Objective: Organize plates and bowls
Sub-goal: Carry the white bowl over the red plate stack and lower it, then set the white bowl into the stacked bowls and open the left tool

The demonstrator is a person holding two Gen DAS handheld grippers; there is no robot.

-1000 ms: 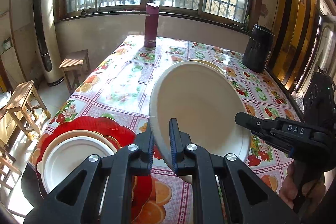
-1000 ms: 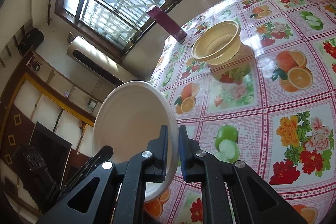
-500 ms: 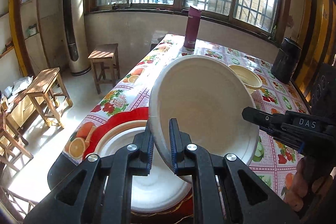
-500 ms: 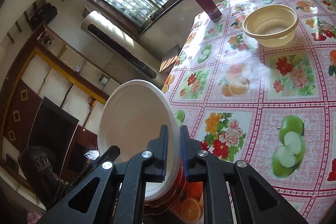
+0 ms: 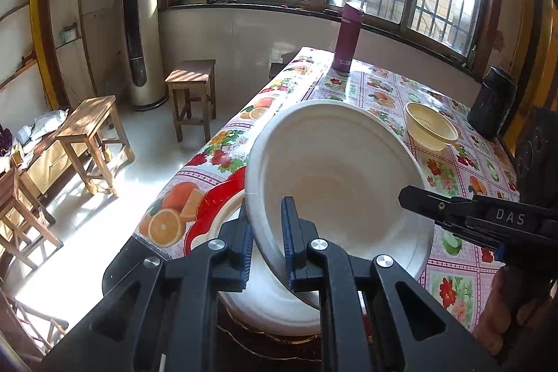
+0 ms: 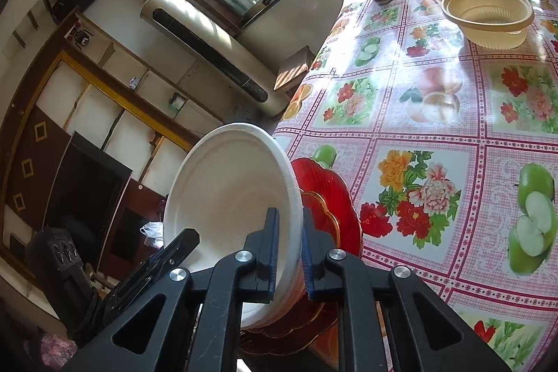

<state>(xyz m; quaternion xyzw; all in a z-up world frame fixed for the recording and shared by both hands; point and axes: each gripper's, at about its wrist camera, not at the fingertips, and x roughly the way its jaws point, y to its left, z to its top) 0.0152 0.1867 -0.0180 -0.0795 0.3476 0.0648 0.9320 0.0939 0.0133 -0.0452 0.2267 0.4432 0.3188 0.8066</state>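
Both grippers hold one white plate (image 5: 334, 176) by opposite rims, tilted, just above a stack at the table's near left corner. My left gripper (image 5: 266, 232) is shut on its near rim. My right gripper (image 6: 287, 232) is shut on the other rim of the white plate (image 6: 226, 197); it also shows in the left wrist view (image 5: 411, 197). Below lie another white plate (image 5: 265, 309) and a red plate (image 5: 212, 201), also seen in the right wrist view (image 6: 327, 190). A cream bowl (image 5: 430, 126) stands farther back (image 6: 488, 16).
The fruit-print tablecloth (image 6: 436, 114) covers the table. A maroon flask (image 5: 347, 37) stands at the far left edge and a black container (image 5: 491, 107) at the far right. Wooden stools (image 5: 191, 93) stand on the floor to the left.
Both grippers have carried the white plate back and left, from over the table's middle down to just above the stack at the near left corner.
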